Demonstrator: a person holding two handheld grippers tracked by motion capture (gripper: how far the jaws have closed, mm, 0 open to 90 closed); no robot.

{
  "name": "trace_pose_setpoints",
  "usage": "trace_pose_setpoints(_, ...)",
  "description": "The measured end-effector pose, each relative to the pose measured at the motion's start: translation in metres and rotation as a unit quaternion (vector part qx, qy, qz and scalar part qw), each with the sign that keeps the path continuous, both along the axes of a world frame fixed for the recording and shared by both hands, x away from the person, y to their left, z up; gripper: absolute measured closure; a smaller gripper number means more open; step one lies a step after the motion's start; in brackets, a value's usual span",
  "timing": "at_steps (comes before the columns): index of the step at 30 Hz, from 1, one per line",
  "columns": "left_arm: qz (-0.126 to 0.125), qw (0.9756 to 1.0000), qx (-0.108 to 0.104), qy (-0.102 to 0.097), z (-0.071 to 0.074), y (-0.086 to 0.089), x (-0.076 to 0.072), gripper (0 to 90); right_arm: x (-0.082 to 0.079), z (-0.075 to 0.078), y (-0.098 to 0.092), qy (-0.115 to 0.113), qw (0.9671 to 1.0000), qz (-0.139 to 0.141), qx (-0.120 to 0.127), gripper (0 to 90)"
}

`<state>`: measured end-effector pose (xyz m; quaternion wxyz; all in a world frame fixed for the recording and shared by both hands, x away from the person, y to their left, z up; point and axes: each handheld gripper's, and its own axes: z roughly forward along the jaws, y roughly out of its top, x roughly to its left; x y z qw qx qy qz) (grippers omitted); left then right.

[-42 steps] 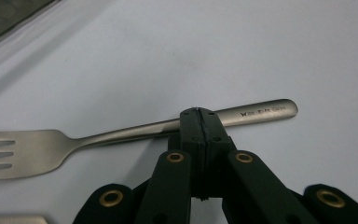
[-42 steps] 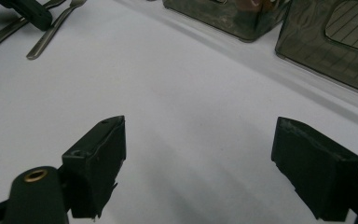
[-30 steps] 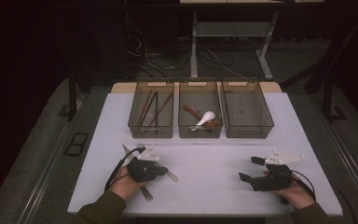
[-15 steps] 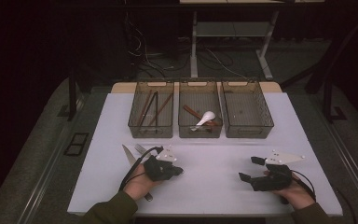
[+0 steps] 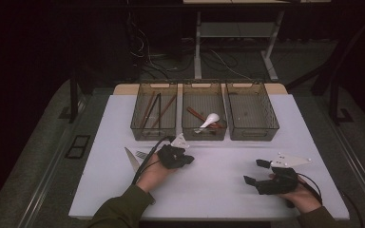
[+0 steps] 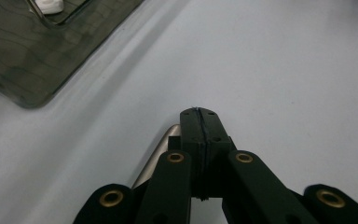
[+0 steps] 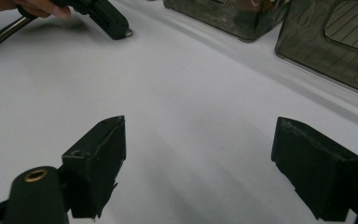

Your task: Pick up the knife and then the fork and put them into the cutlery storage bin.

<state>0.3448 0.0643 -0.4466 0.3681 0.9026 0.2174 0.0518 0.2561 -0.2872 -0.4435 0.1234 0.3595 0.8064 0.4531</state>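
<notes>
My left gripper (image 5: 189,160) is shut on a thin metal utensil (image 6: 161,151) just in front of the middle bin (image 5: 204,133). The utensil's silvery edge pokes out beside the closed jaws (image 6: 199,113). In the right gripper view the left gripper (image 7: 114,25) shows far off, with the utensil's handle (image 7: 0,35) trailing out behind the hand. My right gripper (image 5: 255,172) rests at the table's front right, its jaws wide apart (image 7: 200,163) over bare white tabletop with nothing between them.
Three clear bins stand in a row at the back: the left bin (image 5: 138,124) holds chopsticks, the middle one a white spoon (image 5: 210,119) and a reddish stick, the right bin (image 5: 271,124) looks bare. A knife-like utensil (image 5: 132,157) lies left of my left hand.
My left hand has moved right and toward the bins with the utensil, leaving the knife-like piece behind on the table. The right hand has stayed put.
</notes>
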Motion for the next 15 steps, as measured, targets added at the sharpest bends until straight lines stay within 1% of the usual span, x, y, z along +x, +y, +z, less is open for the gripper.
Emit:
trace_pose_setpoints(2, -0.001, 1.0000, 0.001, -0.001, 0.001, 0.001, 0.001, 89.0, 0.000, 0.000, 0.000, 0.000, 1.0000, 0.000, 0.000, 17.5)
trace_pose_setpoints(4, 0.001, 1.0000, -0.005, 0.000, 0.005, 0.005, 0.001, 88.4, 0.000, 0.000, 0.000, -0.001, 1.0000, 0.001, 0.000, 17.5)
trace_pose_setpoints(7, 0.004, 0.9999, -0.012, -0.005, 0.014, 0.017, 0.002, 81.2, 0.000, 0.000, 0.000, -0.001, 1.0000, 0.001, 0.000, 17.5)
trace_pose_setpoints(9, 0.006, 0.9998, -0.013, -0.010, 0.019, 0.029, 0.003, 75.3, 0.000, 0.000, 0.000, -0.002, 1.0000, 0.001, -0.001, 17.5)
trace_pose_setpoints(11, 0.016, 0.9996, -0.011, -0.020, 0.023, 0.044, 0.004, 70.3, -0.001, 0.000, 0.000, -0.002, 1.0000, 0.002, -0.003, 17.5)
trace_pose_setpoints(12, 0.022, 0.9995, -0.015, -0.019, 0.025, 0.053, 0.006, 67.8, -0.001, 0.000, 0.001, -0.002, 1.0000, 0.002, -0.003, 17.5)
trace_pose_setpoints(14, 0.033, 0.9991, -0.010, -0.024, 0.025, 0.069, 0.009, 63.7, 0.000, 0.000, 0.001, -0.002, 1.0000, 0.004, -0.004, 17.5)
trace_pose_setpoints(15, 0.038, 0.9990, -0.004, -0.025, 0.025, 0.077, 0.011, 62.5, 0.000, 0.000, 0.001, -0.002, 1.0000, 0.004, -0.005, 17.5)
